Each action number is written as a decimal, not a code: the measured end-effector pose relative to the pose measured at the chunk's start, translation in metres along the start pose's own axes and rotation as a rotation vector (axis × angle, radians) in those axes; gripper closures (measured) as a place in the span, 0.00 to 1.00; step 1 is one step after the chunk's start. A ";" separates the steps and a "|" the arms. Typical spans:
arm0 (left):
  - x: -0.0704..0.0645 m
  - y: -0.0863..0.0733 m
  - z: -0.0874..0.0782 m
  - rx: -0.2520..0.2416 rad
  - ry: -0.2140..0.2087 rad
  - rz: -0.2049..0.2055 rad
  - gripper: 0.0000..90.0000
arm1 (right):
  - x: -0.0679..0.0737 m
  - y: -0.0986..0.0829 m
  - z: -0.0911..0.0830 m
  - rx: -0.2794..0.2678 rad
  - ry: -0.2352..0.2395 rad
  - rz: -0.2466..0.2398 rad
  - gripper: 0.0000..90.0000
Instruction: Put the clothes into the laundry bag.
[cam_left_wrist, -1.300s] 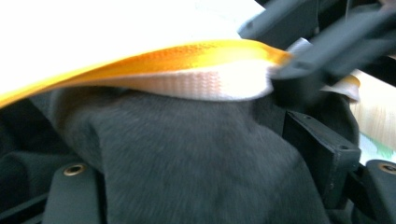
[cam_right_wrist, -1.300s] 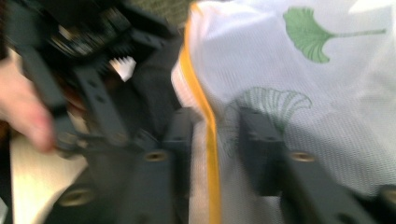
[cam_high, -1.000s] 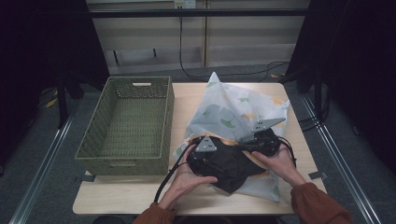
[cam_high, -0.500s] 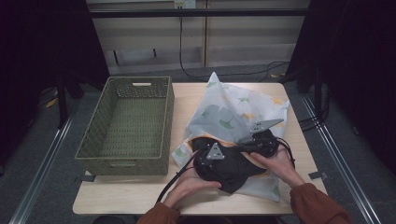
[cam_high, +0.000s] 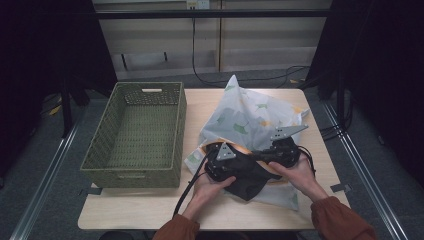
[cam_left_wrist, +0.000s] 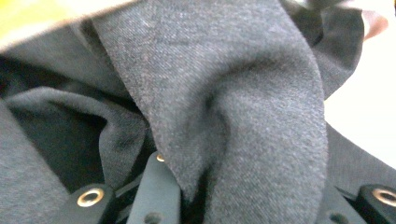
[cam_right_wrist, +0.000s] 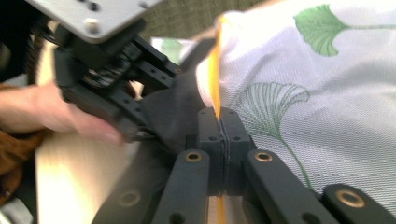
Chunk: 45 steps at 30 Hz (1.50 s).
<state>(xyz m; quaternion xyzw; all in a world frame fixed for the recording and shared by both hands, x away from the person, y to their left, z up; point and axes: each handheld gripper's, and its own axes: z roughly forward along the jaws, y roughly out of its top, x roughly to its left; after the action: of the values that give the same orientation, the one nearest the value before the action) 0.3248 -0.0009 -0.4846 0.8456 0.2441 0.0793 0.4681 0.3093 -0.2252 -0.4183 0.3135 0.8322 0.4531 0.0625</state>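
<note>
A white mesh bag (cam_high: 250, 115) printed with green leaves lies on the table, its orange rim (cam_right_wrist: 215, 79) turned toward the person. A dark grey garment (cam_high: 245, 180) bunches at the bag's mouth and spills onto the table in front. My left gripper (cam_high: 235, 167) is buried in that garment (cam_left_wrist: 243, 116), and cloth folds over one black finger (cam_left_wrist: 154, 186), so it looks shut on the garment. My right gripper (cam_right_wrist: 218, 121) is shut on the orange rim and holds it up; in the high view it (cam_high: 261, 156) sits just right of the left one.
A green woven basket (cam_high: 131, 178) stands at the table's left with nothing in it. Bare wooden tabletop (cam_high: 150, 210) runs along the front edge. Cables trail from both grippers toward the person. Dark floor and metal rails flank the table.
The left gripper has shifted slightly right and toward the bag's mouth, carrying the dark garment with it. The right gripper has stayed clamped on the rim.
</note>
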 end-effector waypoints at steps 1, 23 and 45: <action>0.000 0.000 0.000 0.000 0.000 0.000 0.81 | 0.000 0.000 0.000 0.000 0.000 0.000 1.00; 0.009 0.051 -0.004 -0.191 0.154 -0.017 0.84 | 0.017 0.026 -0.049 -0.194 0.084 0.019 1.00; 0.021 0.012 0.004 -0.086 0.035 0.020 0.32 | -0.007 -0.003 -0.007 -0.034 0.051 0.074 0.99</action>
<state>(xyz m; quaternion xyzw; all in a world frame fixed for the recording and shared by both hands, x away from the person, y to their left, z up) 0.3481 0.0014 -0.4789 0.8256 0.2402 0.1092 0.4987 0.3107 -0.2351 -0.4178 0.3315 0.8134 0.4772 0.0298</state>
